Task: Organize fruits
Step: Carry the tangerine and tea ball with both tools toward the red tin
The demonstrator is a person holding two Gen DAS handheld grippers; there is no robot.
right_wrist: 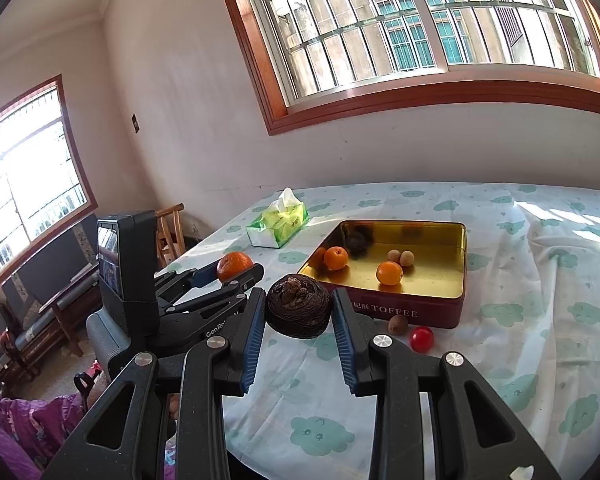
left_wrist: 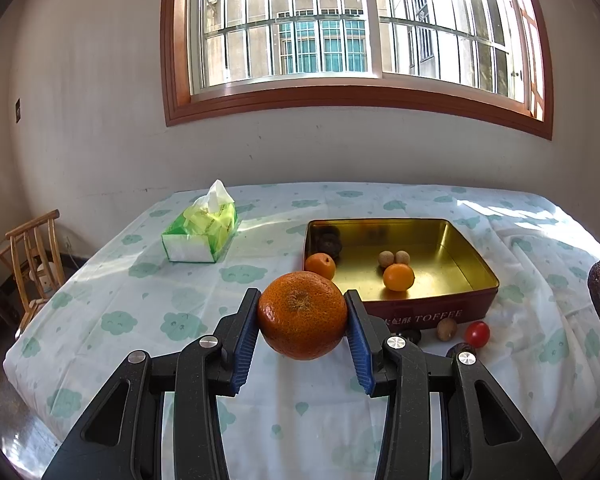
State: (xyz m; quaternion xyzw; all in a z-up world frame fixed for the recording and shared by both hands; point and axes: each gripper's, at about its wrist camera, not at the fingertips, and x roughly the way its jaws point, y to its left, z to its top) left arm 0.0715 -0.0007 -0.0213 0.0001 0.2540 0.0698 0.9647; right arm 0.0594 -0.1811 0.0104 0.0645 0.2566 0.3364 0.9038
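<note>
I have both fruits lifted above the table: my left gripper (left_wrist: pixel 302 316) is clamped on a mandarin (left_wrist: pixel 302 315), my right gripper (right_wrist: pixel 299 312) on a dark wrinkled fruit (right_wrist: pixel 299 311). Next, I judge, comes carrying them over the toffee tin (right_wrist: pixel 404 312) wall and letting go gently.

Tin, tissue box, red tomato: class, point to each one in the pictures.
Tin (left_wrist: pixel 432 307), left wrist view, on its red front wall.
Tissue box (left_wrist: pixel 198 236), left wrist view, on its green top.
Red tomato (right_wrist: pixel 421 339), right wrist view, on its middle.
</note>
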